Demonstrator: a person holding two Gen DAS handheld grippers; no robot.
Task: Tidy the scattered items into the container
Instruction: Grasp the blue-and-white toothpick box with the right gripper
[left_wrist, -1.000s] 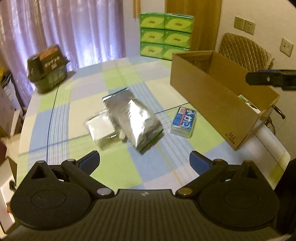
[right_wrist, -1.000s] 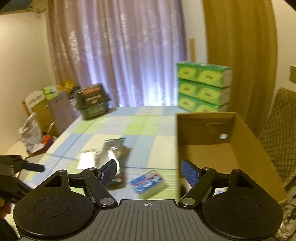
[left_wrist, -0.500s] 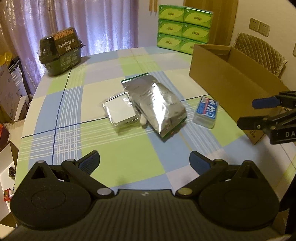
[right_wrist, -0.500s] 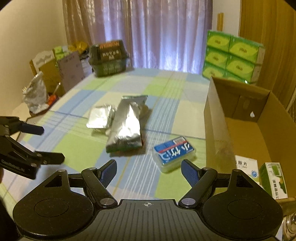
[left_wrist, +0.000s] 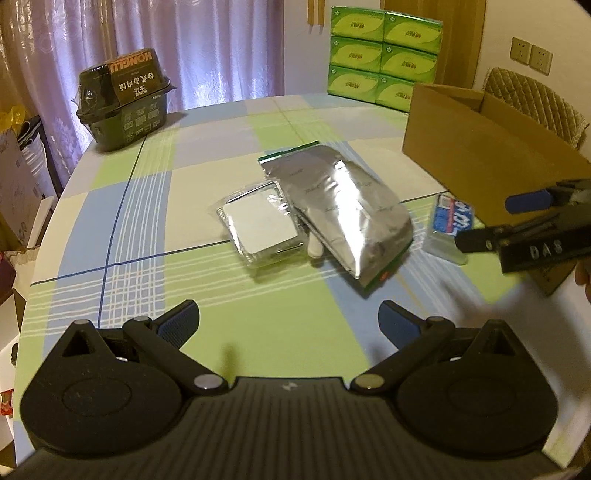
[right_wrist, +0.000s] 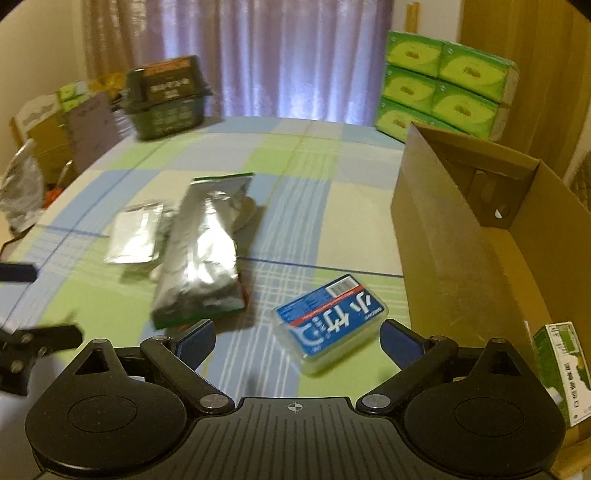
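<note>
A small white object (left_wrist: 315, 248) lies half hidden under the foil pouch (left_wrist: 340, 210); the right wrist view is blurred. Left gripper (left_wrist: 288, 323) and right gripper (right_wrist: 297, 334) both gape wide, empty; the blue-labelled box (right_wrist: 330, 321) lies between the right's fingers.

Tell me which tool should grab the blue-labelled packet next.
Right. The right tool is open with the blue-labelled packet just ahead of its fingers, beside the cardboard box. The left tool faces the foil pouches.
</note>
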